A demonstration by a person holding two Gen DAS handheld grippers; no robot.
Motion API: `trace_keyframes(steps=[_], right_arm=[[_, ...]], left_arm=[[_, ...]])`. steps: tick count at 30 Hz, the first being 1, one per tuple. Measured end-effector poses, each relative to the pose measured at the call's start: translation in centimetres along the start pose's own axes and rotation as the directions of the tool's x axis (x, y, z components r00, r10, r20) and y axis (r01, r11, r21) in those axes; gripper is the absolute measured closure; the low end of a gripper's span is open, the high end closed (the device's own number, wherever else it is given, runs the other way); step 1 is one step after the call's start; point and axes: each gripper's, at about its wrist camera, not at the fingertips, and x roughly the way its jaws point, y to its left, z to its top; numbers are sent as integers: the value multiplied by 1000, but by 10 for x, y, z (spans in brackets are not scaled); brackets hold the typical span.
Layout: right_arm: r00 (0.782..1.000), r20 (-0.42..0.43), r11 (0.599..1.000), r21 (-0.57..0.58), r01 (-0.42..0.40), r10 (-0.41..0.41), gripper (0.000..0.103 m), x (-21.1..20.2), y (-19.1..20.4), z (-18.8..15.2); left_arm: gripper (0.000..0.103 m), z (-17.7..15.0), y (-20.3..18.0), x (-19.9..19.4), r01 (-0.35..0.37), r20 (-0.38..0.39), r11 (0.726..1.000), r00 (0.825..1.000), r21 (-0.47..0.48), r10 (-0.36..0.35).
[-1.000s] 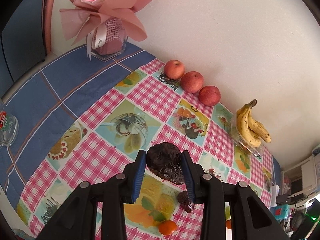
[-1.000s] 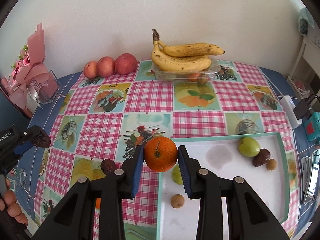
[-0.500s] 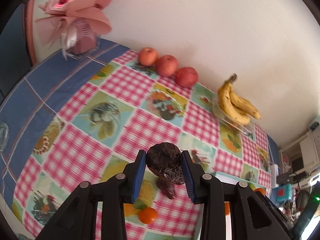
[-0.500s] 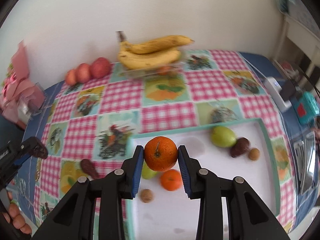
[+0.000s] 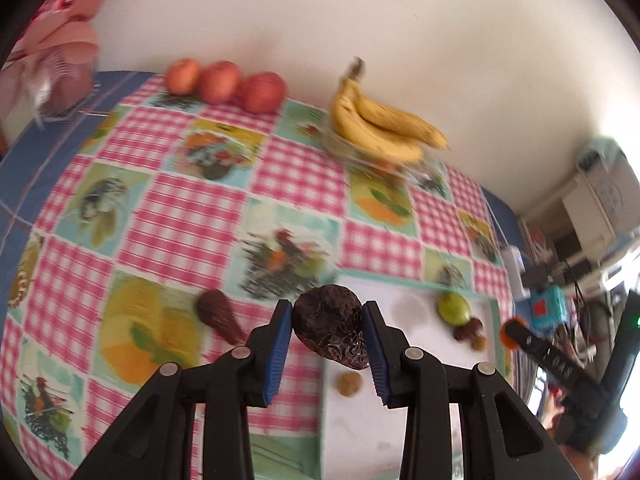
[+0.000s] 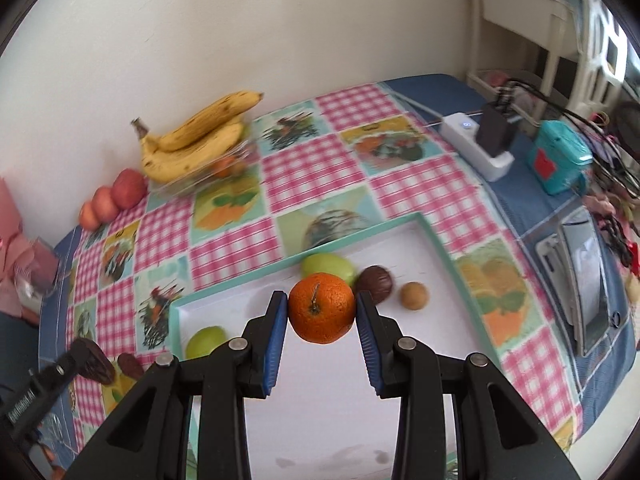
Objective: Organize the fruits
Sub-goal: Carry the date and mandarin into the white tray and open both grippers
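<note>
Pink bouquet (image 5: pixel 60 36) far left; white charger (image 6: pixel 476 142), teal box (image 6: pixel 558 158) right.

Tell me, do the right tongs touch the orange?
Touching. The right wrist view shows both blue pads pressed against the orange, no gap on either side.

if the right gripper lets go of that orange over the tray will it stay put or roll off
The orange is round and looks firm, so it would probably roll a little on the flat tray. The tray's raised rim should likely stop it. It may bump the green fruit just behind it. The right gripper holds it without visible denting, suggesting a stiff peel.
</note>
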Motion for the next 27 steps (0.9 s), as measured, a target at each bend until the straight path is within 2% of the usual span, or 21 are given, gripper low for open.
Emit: trace_keyframes(steps=[11, 24, 27], right_arm=[[1000, -3, 998, 65, 15, -15, 67, -3, -29, 1], [998, -11, 993, 98, 67, -66, 67, -3, -47, -1], [996, -34, 991, 105, 84, -81, 67, 4, -51, -2]], left_arm=[[65, -31, -57, 22, 29, -82, 985, 997, 168, -16], [65, -49, -78, 40, 42, -154, 972, 988, 229, -6], [65, -53, -80, 47, 35, -172, 969, 985, 243, 8]])
